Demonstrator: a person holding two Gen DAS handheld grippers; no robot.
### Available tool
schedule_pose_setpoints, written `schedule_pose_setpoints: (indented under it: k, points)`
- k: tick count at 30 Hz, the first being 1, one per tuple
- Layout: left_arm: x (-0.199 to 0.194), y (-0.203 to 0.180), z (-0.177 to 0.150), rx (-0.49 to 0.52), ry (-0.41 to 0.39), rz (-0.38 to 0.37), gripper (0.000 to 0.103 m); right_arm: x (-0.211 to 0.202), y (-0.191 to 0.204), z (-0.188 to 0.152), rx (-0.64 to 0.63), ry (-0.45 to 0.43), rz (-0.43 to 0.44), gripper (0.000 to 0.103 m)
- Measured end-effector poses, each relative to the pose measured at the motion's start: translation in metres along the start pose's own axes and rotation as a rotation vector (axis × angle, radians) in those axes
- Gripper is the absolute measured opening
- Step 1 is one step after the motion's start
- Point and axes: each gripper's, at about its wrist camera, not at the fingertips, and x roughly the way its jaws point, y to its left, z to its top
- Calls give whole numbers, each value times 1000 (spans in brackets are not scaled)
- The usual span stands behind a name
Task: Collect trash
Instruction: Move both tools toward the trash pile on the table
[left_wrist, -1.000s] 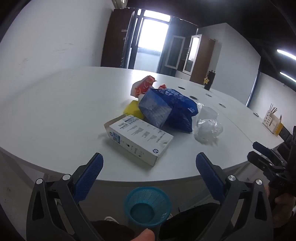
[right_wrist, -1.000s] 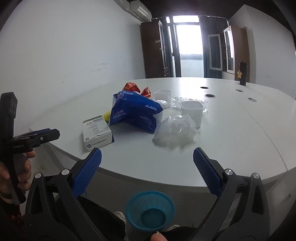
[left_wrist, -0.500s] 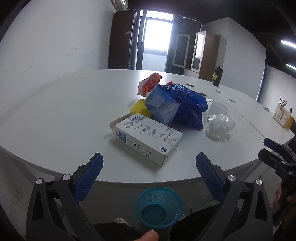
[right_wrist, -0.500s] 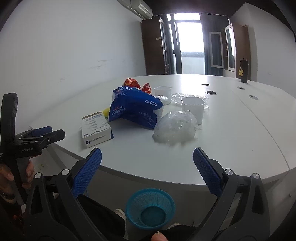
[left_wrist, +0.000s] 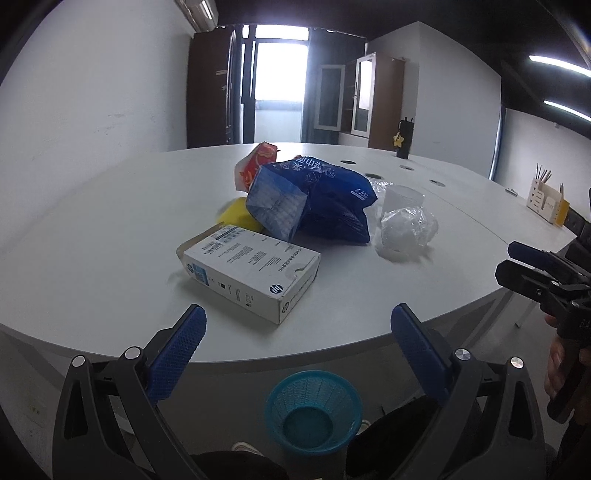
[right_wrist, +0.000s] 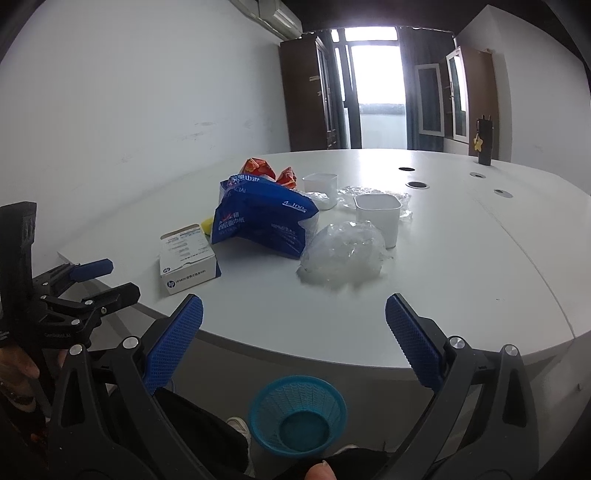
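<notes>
Left wrist view: nothing has been collected, by the look of it. The blue mesh basket (left_wrist: 314, 411) on the floor below the table's near edge is empty, and all the trash lies on the white table (left_wrist: 92, 229). The left gripper (left_wrist: 297, 349) and the right gripper (right_wrist: 293, 334) both hover short of that edge, fingers spread wide, holding nothing. Nearest the edge lies a white printed carton (left_wrist: 249, 271), flat, one end flap torn open. Behind it sit a yellow piece (left_wrist: 236, 216), a crumpled blue tissue pack (left_wrist: 314, 199) and a red wrapper (left_wrist: 255, 166). Toward the right edge are crumpled clear plastic (right_wrist: 341, 254) and two white cups (right_wrist: 378, 218), upright.
</notes>
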Motion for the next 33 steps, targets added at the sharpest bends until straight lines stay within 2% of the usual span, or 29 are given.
schedule_pose_setpoints:
  k: [21, 27, 33]
  points:
    - [-1, 13, 0, -78, -11, 21, 97, 10, 4, -8, -12, 42, 25, 95]
    - [3, 9, -2, -30, -2, 79, 97, 13, 3, -9, -8, 46, 23, 95]
    - [5, 11, 1, -71, 1, 90, 97, 20, 0, -11, 23, 57, -4, 95]
